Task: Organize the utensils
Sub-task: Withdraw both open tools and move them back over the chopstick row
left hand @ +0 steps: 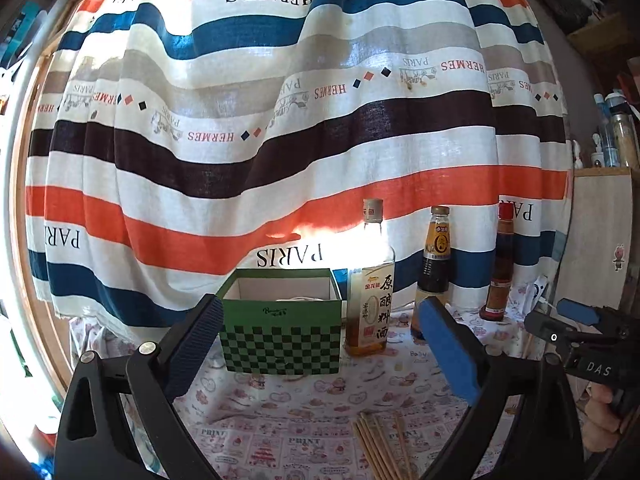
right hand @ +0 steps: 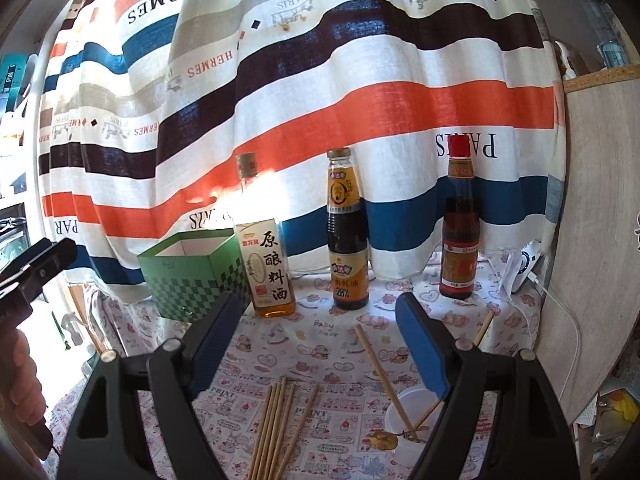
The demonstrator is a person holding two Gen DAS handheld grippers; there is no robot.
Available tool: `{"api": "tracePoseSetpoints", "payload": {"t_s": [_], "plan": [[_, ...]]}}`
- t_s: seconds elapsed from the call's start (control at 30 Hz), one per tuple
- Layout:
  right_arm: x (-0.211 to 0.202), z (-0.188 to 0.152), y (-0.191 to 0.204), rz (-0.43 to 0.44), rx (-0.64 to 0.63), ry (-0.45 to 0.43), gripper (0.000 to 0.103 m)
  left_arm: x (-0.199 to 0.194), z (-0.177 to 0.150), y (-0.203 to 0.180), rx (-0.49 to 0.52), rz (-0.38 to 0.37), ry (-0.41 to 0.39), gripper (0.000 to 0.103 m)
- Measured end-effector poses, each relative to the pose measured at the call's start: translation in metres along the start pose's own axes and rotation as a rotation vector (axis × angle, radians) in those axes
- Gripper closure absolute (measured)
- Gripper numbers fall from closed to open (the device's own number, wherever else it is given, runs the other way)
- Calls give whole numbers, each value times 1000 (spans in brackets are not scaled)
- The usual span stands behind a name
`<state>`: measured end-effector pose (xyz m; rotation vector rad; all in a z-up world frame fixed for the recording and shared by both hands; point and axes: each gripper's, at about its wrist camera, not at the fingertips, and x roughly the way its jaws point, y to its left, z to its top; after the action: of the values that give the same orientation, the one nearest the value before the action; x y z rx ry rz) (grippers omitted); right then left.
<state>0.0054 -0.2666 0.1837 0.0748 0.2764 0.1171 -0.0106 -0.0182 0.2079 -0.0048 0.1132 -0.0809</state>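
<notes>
Patterned tablecloth point(right hand: 320, 360) carries chopsticks point(right hand: 280, 420), cut off at six o'clock. Left gripper point(left hand: 320, 344) and right gripper point(right hand: 320, 344) both gape wide, holding nothing.

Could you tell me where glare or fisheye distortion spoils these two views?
Left wrist view: sunlight through the curtain blows out a patch behind the cooking wine bottle, washing out its neck; the edges bow strongly. Right wrist view: the same glare sits beside the bottle; the chopsticks stay sharp, and the frame's corners darken.
</notes>
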Motion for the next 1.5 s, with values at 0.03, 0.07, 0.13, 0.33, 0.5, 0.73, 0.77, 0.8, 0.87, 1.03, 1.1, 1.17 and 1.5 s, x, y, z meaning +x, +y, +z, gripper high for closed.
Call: {"api": "tracePoseSetpoints", "payload": {"t_s": [0.03, 0.07, 0.13, 0.33, 0.5, 0.73, 0.77, 0.8, 0.87, 1.03, 1.1, 1.17, 1.5], "plan": [[-1, -2, 3, -2, -11, 4, 25, 4, -5, 0, -22, -16, 10, 6], [-4, -6, 6, -8, -28, 4, 25, 7, -11, 0, -43, -42, 23, 6], [-9, -14, 10, -32, -66, -2, 25, 14, -22, -3, -63, -73, 52, 6], [-5, -44, 9, -87, -138, 45, 24, 18, -52, 3, -102, -70, 87, 6], [15, -56, 0, -78, -72, 106, 24, 24, -63, 14, -78, -3, 118, 5], [49, -90, 6, -17, -30, 198, 24, 31, -99, 41, -148, -13, 115, 1], [54, -96, 8, -4, -38, 219, 24, 33, -110, 48, -179, -9, 104, 1], [61, -102, 9, 7, -43, 237, 24, 37, -120, 55, -219, 2, 102, 1], [71, -111, 9, 9, -39, 269, 24, 54, -132, 65, -260, 9, 186, 1], [94, -130, -1, 1, -5, 339, 24, 66, -148, 72, -205, 91, 221, 1], [100, -135, -4, -18, -10, 347, 24, 69, -152, 76, -254, 25, 250, 1], [105, -139, -6, -35, -20, 365, 24, 71, -154, 74, -249, -5, 264, 1], [107, -143, 5, -78, -18, 451, 24, 97, -179, 84, -224, 67, 360, 1]]}}
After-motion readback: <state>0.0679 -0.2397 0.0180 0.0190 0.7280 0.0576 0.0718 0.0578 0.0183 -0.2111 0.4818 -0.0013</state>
